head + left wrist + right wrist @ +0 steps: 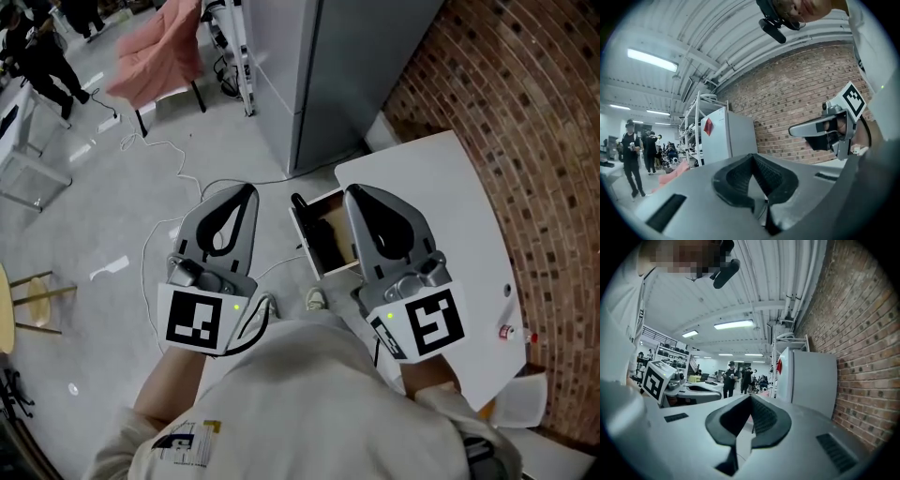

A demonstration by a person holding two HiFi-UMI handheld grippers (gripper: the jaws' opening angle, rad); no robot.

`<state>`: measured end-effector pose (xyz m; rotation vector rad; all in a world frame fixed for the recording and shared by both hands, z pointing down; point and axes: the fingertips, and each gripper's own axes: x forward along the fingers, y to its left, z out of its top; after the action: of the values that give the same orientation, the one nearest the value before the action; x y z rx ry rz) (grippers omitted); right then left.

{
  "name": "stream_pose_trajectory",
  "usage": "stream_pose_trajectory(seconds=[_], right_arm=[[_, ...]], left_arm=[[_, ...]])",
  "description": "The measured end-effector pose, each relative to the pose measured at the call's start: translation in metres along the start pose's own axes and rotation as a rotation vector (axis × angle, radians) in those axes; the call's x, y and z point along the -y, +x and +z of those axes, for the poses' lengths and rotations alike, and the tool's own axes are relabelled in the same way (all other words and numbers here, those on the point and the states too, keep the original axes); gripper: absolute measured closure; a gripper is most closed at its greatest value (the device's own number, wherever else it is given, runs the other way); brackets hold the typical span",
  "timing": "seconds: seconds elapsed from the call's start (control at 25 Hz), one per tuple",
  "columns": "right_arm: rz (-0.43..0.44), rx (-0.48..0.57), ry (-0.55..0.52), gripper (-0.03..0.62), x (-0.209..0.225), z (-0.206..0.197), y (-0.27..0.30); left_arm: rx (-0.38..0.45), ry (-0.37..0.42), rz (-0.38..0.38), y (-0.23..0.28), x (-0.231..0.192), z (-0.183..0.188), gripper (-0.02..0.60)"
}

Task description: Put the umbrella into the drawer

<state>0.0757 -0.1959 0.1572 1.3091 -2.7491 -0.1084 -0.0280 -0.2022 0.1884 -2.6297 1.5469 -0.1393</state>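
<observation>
Hovering level: left gripper (247, 189) and right gripper (352, 191), fingers clenched, empty. Dark umbrella (323, 241) lies inside open drawer (336, 270) at worktop (450, 187) left edge, between grippers. Grey cabinet (319, 75), brick wall (525, 112) behind; red tag (708, 126) on cabinet.

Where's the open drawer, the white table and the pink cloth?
open drawer (330, 217): head view, on its brown inside.
white table (450, 206): head view, on the bare top.
pink cloth (159, 47): head view, on the middle of the cloth.
</observation>
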Motion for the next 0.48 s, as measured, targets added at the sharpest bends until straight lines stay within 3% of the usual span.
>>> stream_pose_trajectory(seconds=[0.16, 0.48], right_arm=[[0.002, 0.005, 0.007, 0.586, -0.004, -0.005, -0.011], [-0.027, -0.089, 0.016, 0.586, -0.001, -0.045, -0.017]], left_arm=[[-0.018, 0.043, -0.024, -0.002, 0.013, -0.004, 0.574], [-0.068, 0.018, -0.045, -0.007, 0.023, -0.022, 0.574]])
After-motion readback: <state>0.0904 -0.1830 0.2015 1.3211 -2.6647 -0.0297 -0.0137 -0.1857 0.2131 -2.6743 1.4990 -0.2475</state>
